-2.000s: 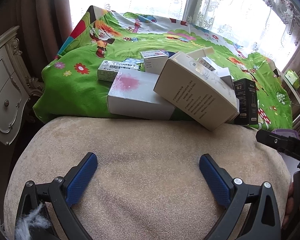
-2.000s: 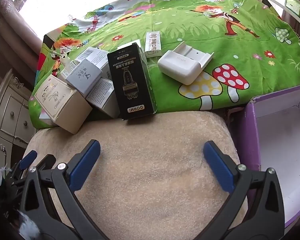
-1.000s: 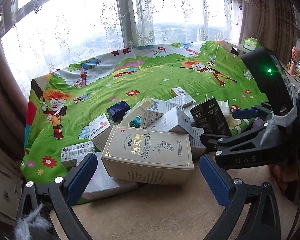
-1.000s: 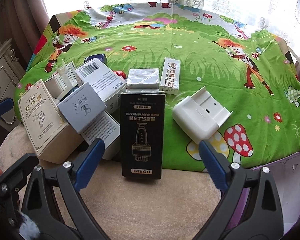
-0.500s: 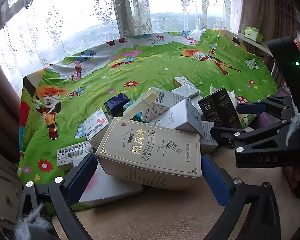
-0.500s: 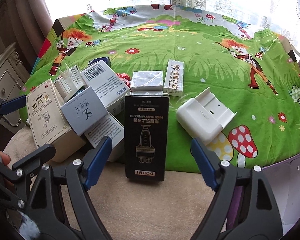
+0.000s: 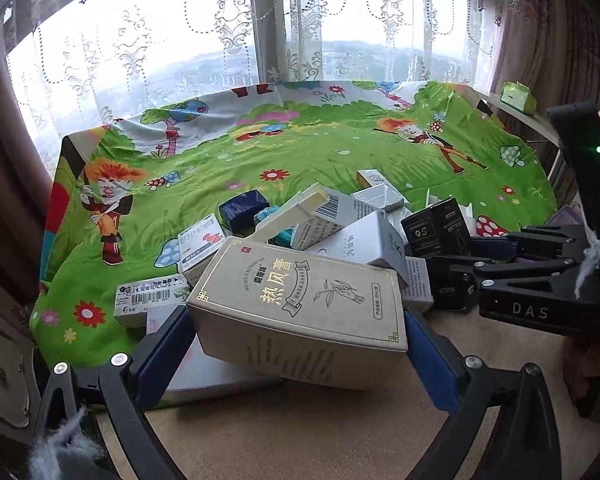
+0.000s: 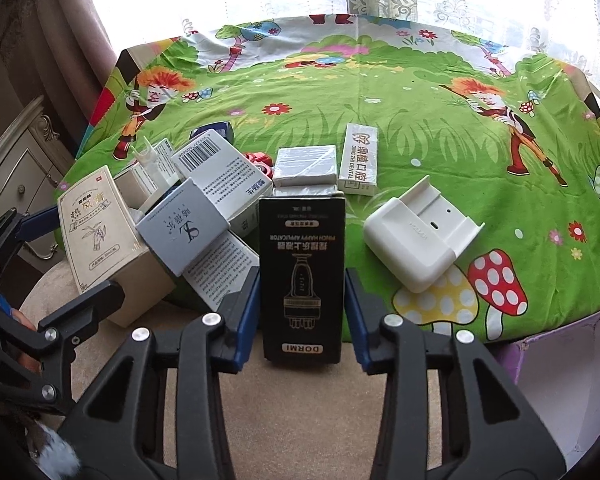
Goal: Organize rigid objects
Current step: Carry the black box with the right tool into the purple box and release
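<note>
Lace-curtained window behind; cartoon cloth [image 8: 420, 128] over worktop, beige cushion [image 8: 300, 408] at near edge; purple bin [image 8: 560, 380] at right. Beige box [image 7: 300, 300]: between left gripper [image 7: 296, 344] jaws, apart, flanking it. Black box [image 8: 302, 276]: right gripper [image 8: 302, 312] jaws closing on its sides. Step: grasping. Next, likely: lift clear, carry to bin

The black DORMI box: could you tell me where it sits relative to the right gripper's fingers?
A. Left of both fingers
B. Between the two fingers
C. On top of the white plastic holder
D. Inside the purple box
B: in the right wrist view the black DORMI box stands between the blue fingers of the closing right gripper.
</note>
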### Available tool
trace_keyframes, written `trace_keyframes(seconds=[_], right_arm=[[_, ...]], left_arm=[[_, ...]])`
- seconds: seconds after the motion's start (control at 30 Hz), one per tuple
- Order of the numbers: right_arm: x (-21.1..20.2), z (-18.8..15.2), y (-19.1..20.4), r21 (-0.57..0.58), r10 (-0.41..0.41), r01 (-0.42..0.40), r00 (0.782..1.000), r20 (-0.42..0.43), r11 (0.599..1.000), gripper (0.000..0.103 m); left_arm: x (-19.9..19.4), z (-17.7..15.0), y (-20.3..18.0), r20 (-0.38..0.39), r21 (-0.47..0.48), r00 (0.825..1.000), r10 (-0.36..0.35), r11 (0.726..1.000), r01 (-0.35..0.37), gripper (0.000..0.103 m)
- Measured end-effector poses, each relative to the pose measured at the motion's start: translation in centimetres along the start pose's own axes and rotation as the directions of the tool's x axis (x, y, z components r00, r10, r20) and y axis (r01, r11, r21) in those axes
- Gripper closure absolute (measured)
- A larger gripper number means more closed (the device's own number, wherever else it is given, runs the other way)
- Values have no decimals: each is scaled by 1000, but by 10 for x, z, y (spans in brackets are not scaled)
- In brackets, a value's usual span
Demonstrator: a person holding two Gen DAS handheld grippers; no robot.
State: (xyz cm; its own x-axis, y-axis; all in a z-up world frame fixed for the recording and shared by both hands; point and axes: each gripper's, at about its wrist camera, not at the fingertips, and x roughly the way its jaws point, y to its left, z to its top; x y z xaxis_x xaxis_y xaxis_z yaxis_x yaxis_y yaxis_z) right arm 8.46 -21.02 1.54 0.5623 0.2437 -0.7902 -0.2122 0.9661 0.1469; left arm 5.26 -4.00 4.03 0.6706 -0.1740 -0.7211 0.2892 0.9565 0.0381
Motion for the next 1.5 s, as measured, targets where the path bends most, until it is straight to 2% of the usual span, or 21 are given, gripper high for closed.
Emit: trace_keyframes(seconds=[0.23,0.37,0.57,0.83,1.03,1.2,1.3,1.37,1.43,1.5], right_arm=[[-25,-5,-7,25,1,-3,997,73,1000,60],[-48,-9,-14,44,-14,9,994,113,999,60],[-83,-31,-43,85,-83,72,988,128,994,60],[-115,-77,-113,225,-192,168,977,88,960,60],[-131,-101,-156,300,-296,268,954,49,915,60],[-144,-115,-178,351,-358,328,933,23,877,59],[-149,-119,-187,372,-379,348,925,11,861,59],[-152,-121,-190,383,-395,363,919,5,849,54],[-156,-122,-192,396,-422,385,906,9,834,32],[-160,-122,-193,402,-441,395,897,23,826,26]], left_arm=[[-23,-4,-9,53,-66,998,-13,998,16,2],[-30,-2,-28,69,-63,994,-82,994,87,2],[-34,5,-77,61,34,977,-204,979,202,2],[-33,10,-147,2,154,945,-326,934,322,2],[-25,16,-194,-57,204,914,-401,892,404,2],[-21,21,-228,-99,227,877,-470,848,480,2],[-12,23,-243,-137,202,848,-511,824,529,0],[-6,24,-249,-151,185,841,-520,821,541,0],[-2,24,-251,-160,169,841,-518,824,540,0],[0,24,-249,-163,151,839,-519,827,541,0]])
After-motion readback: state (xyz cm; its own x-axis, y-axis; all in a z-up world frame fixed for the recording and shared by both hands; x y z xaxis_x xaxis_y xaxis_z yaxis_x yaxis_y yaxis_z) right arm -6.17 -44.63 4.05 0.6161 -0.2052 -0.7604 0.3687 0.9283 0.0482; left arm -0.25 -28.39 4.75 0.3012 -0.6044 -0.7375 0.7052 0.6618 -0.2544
